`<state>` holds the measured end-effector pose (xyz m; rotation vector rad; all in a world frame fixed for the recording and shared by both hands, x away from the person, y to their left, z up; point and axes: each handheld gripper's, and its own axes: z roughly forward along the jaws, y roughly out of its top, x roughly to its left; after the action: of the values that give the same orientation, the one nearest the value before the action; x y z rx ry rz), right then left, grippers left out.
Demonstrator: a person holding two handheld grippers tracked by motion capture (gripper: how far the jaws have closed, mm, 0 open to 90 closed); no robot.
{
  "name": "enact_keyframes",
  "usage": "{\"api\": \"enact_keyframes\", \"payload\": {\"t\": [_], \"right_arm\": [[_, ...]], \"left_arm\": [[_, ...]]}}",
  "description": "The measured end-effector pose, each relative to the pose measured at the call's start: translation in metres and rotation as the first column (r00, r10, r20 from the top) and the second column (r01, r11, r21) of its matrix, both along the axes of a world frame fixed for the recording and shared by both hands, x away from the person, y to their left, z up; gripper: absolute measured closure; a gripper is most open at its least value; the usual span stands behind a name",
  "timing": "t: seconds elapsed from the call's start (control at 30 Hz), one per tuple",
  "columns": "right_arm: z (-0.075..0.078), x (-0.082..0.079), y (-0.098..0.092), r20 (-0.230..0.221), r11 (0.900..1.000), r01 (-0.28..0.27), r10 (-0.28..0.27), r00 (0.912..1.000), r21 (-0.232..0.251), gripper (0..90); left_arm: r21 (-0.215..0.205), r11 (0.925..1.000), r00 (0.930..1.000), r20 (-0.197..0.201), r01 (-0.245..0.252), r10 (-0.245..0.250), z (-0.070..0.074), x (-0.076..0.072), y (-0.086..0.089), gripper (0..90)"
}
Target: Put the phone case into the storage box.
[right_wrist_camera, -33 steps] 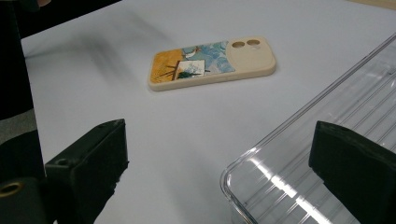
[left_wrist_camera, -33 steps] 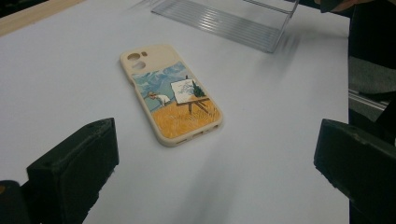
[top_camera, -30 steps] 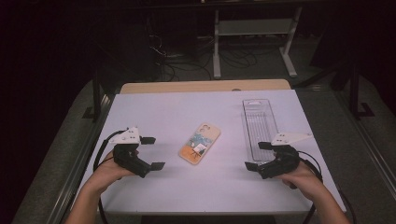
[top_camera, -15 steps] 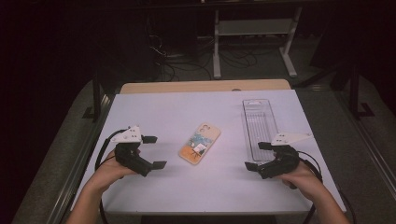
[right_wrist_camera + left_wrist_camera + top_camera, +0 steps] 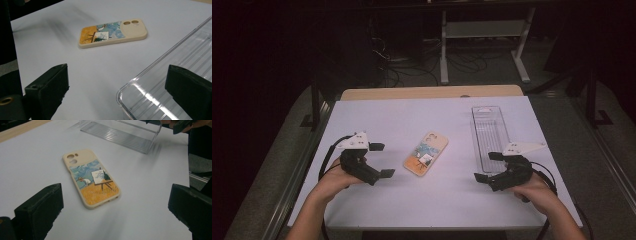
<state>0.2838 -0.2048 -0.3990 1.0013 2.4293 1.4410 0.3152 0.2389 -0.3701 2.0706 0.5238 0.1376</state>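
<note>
A cream phone case (image 5: 426, 151) printed with a painter-in-a-field picture lies flat, picture up, at the middle of the white table (image 5: 412, 120). My left gripper (image 5: 381, 160) rests open to its left, jaws wide apart and aimed at the phone case (image 5: 92, 178); the left gripper (image 5: 115, 195) holds nothing. To the right, my right gripper (image 5: 487, 166) is open too, beside the near end of a clear plastic tray (image 5: 490, 132). In the right gripper view the right gripper (image 5: 117, 75) is empty, with the phone case (image 5: 112, 32) ahead and the tray (image 5: 175, 82) by its right jaw.
The clear tray (image 5: 120, 132) is long, ribbed and empty, lying lengthwise along the table's right side. A wooden strip (image 5: 432, 93) borders the far edge of the table. Beyond it are a dark floor, cables and a white stand (image 5: 484, 30).
My left gripper has edged slightly toward the phone case. The right gripper, the phone case and the tray have stayed put.
</note>
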Motion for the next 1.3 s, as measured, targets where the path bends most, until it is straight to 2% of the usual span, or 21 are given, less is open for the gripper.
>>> {"api": "enact_keyframes", "payload": {"t": [0.83, 1.3], "right_arm": [[-0.001, 0.000, 0.000, 0.004, 1.000, 0.013, -0.013, 0.9999, -0.001, 4.9], [-0.001, 0.000, 0.000, 0.005, 1.000, 0.018, -0.018, 0.9998, 0.000, 5.1]], "left_arm": [[-0.017, 0.9994, 0.9996, -0.002, 0.029, -0.029, 0.003, 0.020, -0.029, 0.0], [-0.042, 0.9983, 0.9991, -0.009, 0.040, -0.040, 0.002, 0.033, -0.050, 0.1]]}}
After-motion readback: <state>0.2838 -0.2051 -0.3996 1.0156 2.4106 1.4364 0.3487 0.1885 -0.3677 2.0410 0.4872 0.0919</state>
